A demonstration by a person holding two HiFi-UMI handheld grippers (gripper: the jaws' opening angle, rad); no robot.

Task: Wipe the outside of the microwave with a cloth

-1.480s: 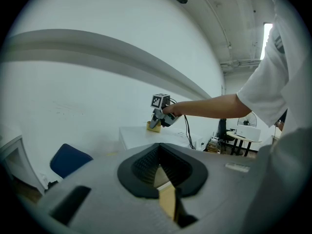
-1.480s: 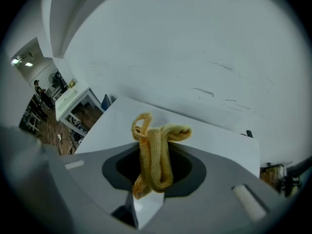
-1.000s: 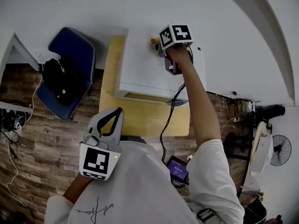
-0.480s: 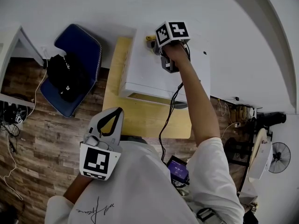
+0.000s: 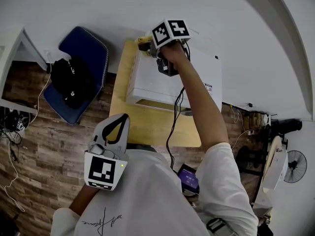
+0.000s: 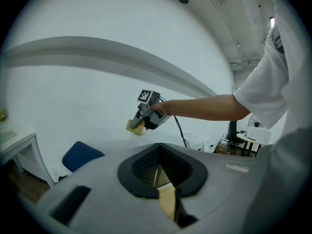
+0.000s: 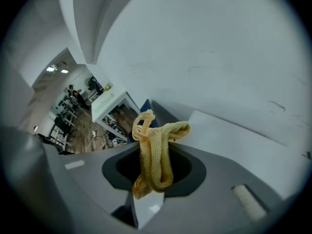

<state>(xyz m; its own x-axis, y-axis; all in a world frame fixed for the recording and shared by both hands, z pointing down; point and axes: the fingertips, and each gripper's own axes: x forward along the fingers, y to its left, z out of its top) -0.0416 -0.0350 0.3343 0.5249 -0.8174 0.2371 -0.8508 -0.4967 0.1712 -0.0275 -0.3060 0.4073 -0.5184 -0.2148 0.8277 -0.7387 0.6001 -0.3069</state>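
Note:
A white microwave [image 5: 162, 80] stands on a light wooden table [image 5: 147, 124] against the wall. My right gripper [image 5: 147, 45] is at the microwave's far left top corner, shut on a folded yellow cloth [image 5: 142, 40]. In the right gripper view the cloth [image 7: 155, 155] hangs bunched between the jaws, above the microwave's white top [image 7: 229, 130]. My left gripper [image 5: 125, 116] is held low near the person's body, in front of the table, shut with nothing in it. The left gripper view shows the right gripper [image 6: 139, 123] and the cloth [image 6: 134, 126] ahead.
A blue chair [image 5: 93, 50] with a black bag [image 5: 69, 82] on it stands left of the table. A black cable [image 5: 174, 117] hangs from the right gripper across the microwave front. A white desk [image 5: 10, 43] is at far left, a fan [image 5: 295, 159] at right.
My right gripper has slid the cloth leftward along the microwave's top, from near the middle to its far left corner. My left gripper has stayed where it was.

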